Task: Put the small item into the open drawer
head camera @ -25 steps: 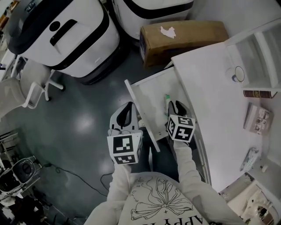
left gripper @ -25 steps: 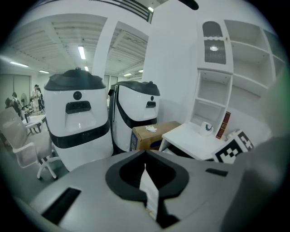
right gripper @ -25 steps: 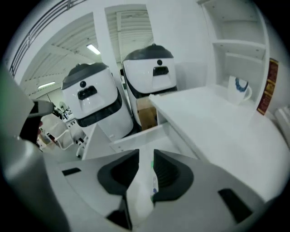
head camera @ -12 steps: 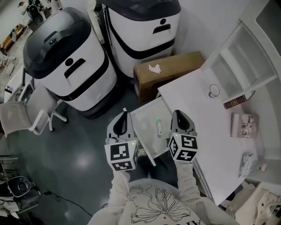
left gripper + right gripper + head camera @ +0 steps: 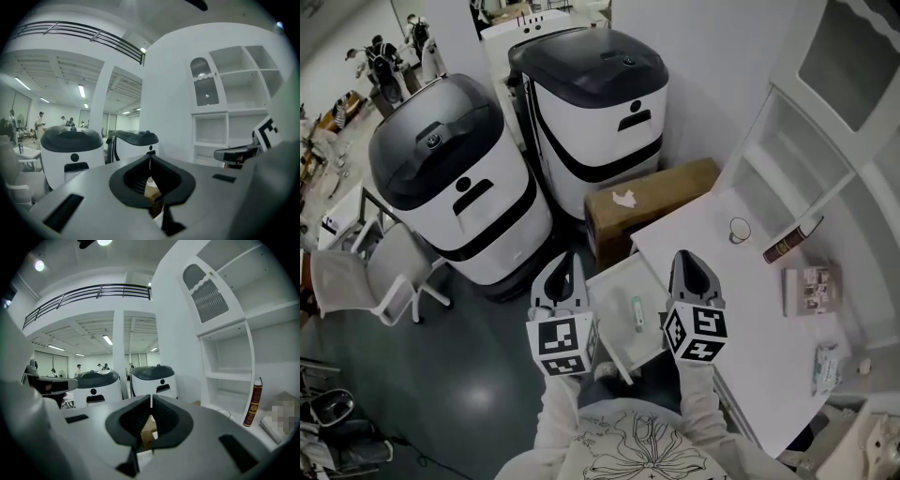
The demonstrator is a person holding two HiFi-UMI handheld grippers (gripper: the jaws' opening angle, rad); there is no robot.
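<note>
Right gripper (image 5: 689,256) higher, fingers (image 5: 127,420) off item (image 5: 637,312)

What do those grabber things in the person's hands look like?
The left gripper and right gripper match: white shells with black padded jaws tapering to a point. Each carries a cube covered in black-and-white square markers. The person's sleeves are light-coloured.
</note>
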